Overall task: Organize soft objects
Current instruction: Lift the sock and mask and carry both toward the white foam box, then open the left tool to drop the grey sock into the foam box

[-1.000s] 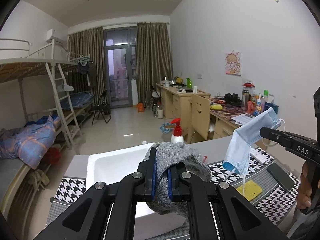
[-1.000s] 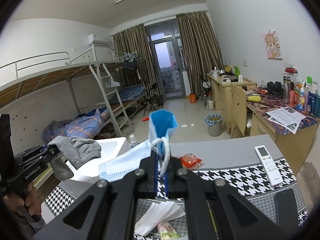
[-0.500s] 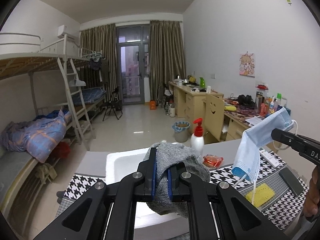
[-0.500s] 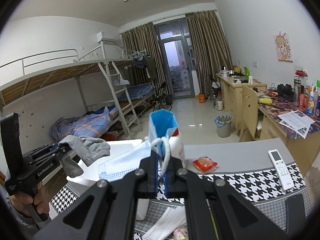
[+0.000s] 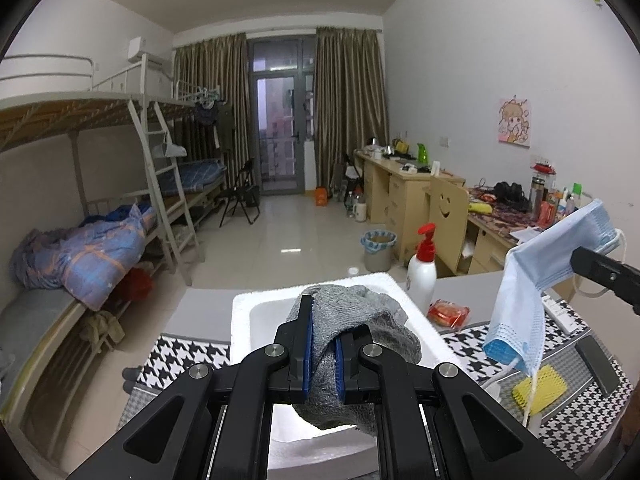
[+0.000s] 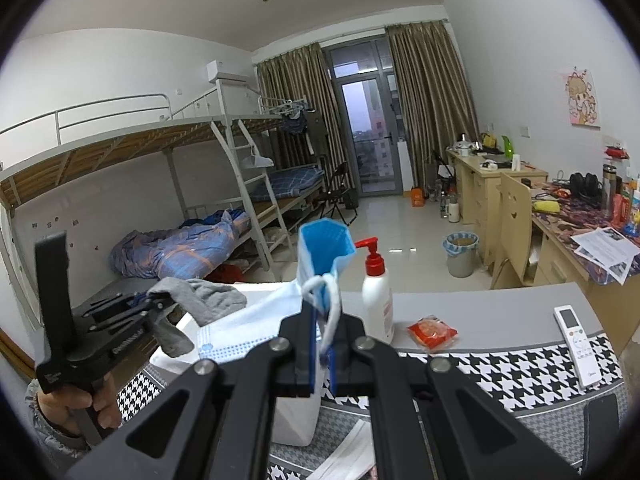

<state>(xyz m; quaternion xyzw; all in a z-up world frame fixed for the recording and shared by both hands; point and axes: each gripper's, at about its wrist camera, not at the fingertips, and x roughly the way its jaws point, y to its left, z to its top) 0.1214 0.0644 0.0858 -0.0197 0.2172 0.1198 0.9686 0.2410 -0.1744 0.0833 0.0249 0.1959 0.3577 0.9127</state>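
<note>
- Left wrist view: the left tongs are clamped on a crumpled grey knitted sock, held above a white foam box that sits on the surface covered with a black-and-white houndstooth cloth.
- At the right edge, the right tongs pinch a pale blue pleated face mask, which hangs in the air with its ear loop dangling (well clear of the cloth).
- Near the box stand a white pump bottle with a red top and a small red snack packet; a yellow ridged pad lies under the mask.
- Right wrist view: the right tongs are closed on the blue mask, folded upward between the pads.
- To the left, a hand holds the left tongs, gripping the grey sock over the box.
- A white remote control lies on the cloth at right.
</note>
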